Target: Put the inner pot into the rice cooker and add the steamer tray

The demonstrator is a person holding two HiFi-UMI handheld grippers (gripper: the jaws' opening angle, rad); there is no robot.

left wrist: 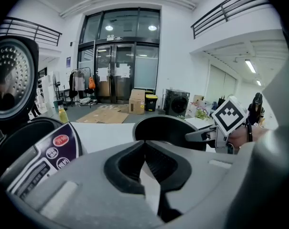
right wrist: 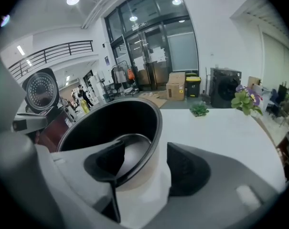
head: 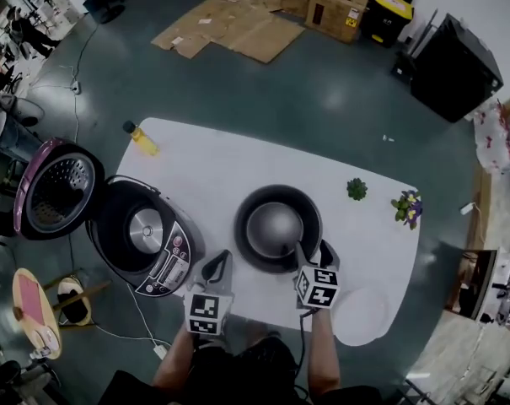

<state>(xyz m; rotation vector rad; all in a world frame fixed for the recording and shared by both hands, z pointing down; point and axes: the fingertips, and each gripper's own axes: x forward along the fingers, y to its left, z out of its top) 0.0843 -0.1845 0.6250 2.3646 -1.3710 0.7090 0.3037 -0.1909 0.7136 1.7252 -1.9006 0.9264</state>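
Note:
The dark inner pot (head: 277, 228) stands upright on the white table (head: 212, 167), its inside shining grey. My right gripper (head: 312, 250) is open at the pot's near right rim. In the right gripper view (right wrist: 146, 159) one finger is inside the pot (right wrist: 111, 120) and the other outside, with a gap to the wall. The rice cooker (head: 145, 230) sits at the table's left edge, empty, its lid (head: 59, 188) swung open to the left. My left gripper (head: 219, 258) hangs between cooker and pot, fingertips together on nothing (left wrist: 144, 144). It faces the pot (left wrist: 165, 130), with the cooker's control panel (left wrist: 48, 161) on its left.
A yellow bottle (head: 142, 137) stands at the table's far left corner. A small green plant (head: 357, 189) and purple flowers (head: 407, 207) are on the right side. A faint pale round shape (head: 364, 310) lies at the front right corner. A stool (head: 35, 310) stands beside the cooker.

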